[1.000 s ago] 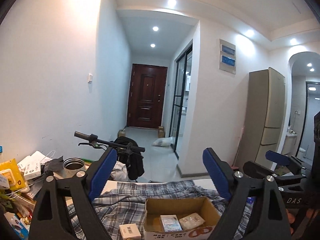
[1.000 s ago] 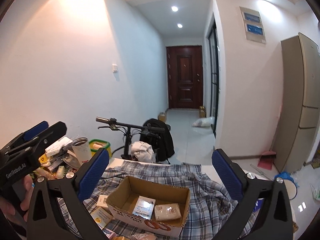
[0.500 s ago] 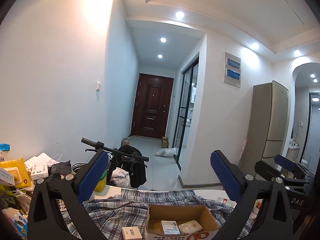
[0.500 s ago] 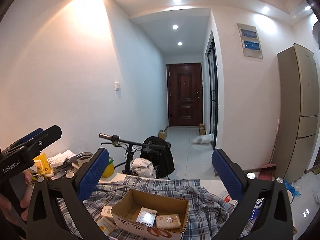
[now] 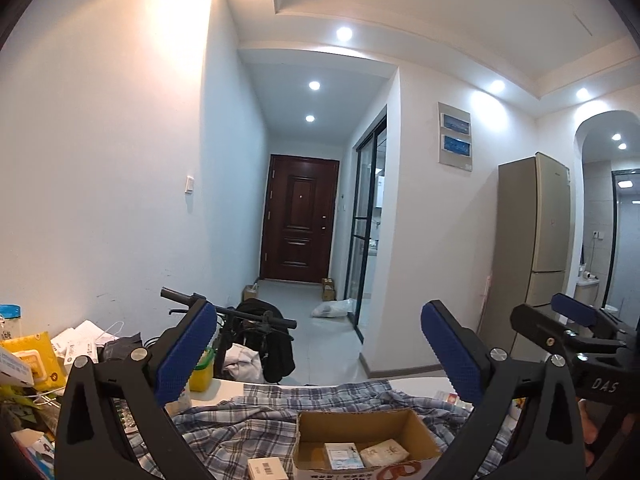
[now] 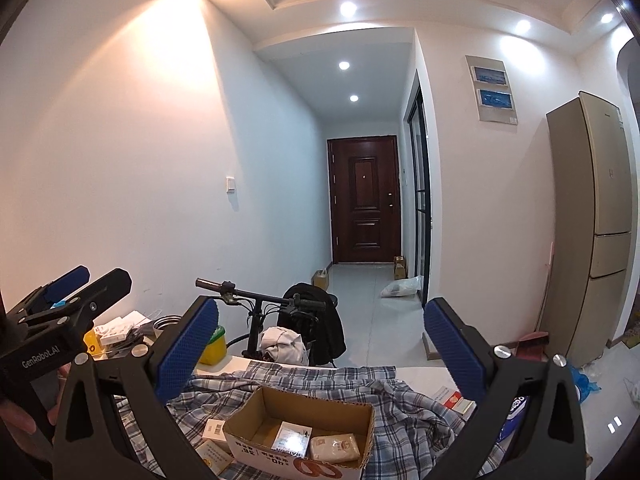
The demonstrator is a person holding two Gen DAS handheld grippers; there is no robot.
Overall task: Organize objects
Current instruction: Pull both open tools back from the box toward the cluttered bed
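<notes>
While both cameras look down a white hallway toward a dark door, a plaid cloth covers the table along the bottom of each frame; an open cardboard box sits on it at lower centre, holding a white carton and a pale packet side by side; the left gripper has its blue pads spread wide with nothing between them; the right gripper is likewise spread and empty; a small labelled box lies just left of the cardboard box.
</notes>
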